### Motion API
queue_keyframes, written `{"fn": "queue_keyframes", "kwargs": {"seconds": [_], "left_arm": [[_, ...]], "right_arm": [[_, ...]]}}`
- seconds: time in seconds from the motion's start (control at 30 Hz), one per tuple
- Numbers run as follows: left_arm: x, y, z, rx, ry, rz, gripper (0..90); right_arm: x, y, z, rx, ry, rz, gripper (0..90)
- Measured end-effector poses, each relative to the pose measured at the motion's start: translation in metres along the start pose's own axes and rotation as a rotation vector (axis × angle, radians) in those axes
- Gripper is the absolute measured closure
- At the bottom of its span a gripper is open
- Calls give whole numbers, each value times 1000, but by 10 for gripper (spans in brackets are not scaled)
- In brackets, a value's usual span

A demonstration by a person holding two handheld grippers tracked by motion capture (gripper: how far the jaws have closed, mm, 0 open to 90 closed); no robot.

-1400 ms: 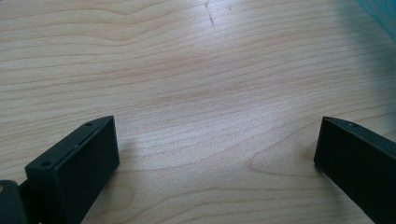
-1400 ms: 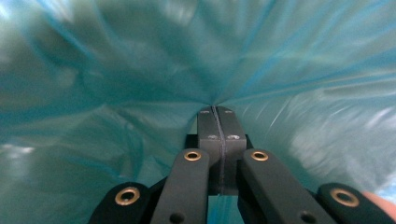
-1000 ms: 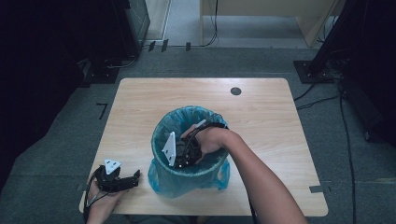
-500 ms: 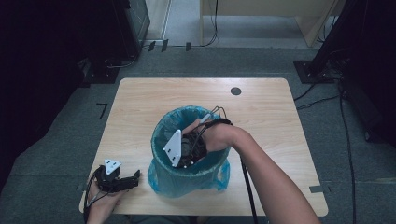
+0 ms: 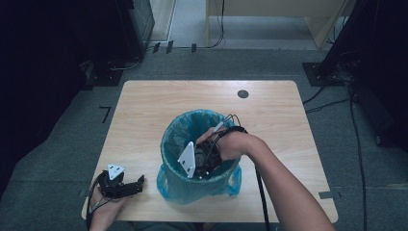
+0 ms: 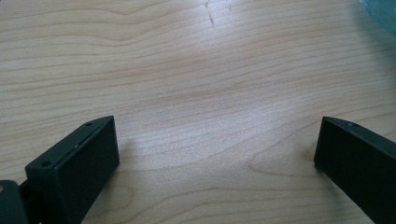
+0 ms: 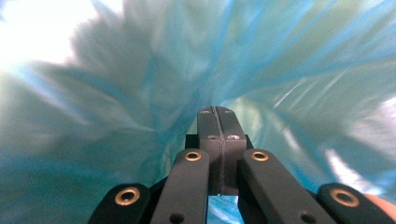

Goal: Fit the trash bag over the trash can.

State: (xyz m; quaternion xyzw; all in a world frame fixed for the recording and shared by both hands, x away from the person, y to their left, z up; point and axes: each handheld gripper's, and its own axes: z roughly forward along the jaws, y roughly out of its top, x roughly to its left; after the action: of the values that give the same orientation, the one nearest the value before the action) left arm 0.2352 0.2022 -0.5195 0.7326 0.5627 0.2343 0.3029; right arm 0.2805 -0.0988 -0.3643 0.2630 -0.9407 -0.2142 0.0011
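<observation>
A bin lined with a blue plastic bag [image 5: 174,137] stands on the wooden table [image 5: 144,110] near its front middle. My right gripper [image 5: 206,162] reaches down inside the bin, its grey plate [image 5: 187,159] showing above the rim. In the right gripper view its jaws [image 7: 217,111] are pressed together, with blue bag film [image 7: 116,93] all around; nothing shows between them. My left gripper [image 5: 138,182] rests on the table at the front left, apart from the bin. It stands open [image 6: 217,140] over bare wood.
A dark round grommet [image 5: 243,94] sits in the table's far right part. A corner of the blue bag [image 6: 380,11] shows in the left gripper view. Cables [image 5: 356,130] and dark equipment stands [image 5: 110,72] lie on the grey floor around the table.
My right hand and gripper have shifted slightly to the right inside the bin. The left gripper has not moved.
</observation>
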Motion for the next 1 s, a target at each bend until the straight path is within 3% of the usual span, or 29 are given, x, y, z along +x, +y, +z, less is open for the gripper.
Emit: {"fn": "queue_keyframes", "kwargs": {"seconds": [0.2,0.4,0.57,0.83,1.0], "left_arm": [[0,0,0,0,0,1,0],[0,0,0,0,0,0,0],[0,0,0,0,0,0,0],[0,0,0,0,0,1,0],[0,0,0,1,0,1,0]], "right_arm": [[5,4,-20,-32,-10,-13,900],[11,1,-10,34,26,-25,900],[8,5,-7,-15,23,-11,900],[-13,18,-2,-60,-107,12,900],[-28,20,2,-42,-153,-36,900]]}}
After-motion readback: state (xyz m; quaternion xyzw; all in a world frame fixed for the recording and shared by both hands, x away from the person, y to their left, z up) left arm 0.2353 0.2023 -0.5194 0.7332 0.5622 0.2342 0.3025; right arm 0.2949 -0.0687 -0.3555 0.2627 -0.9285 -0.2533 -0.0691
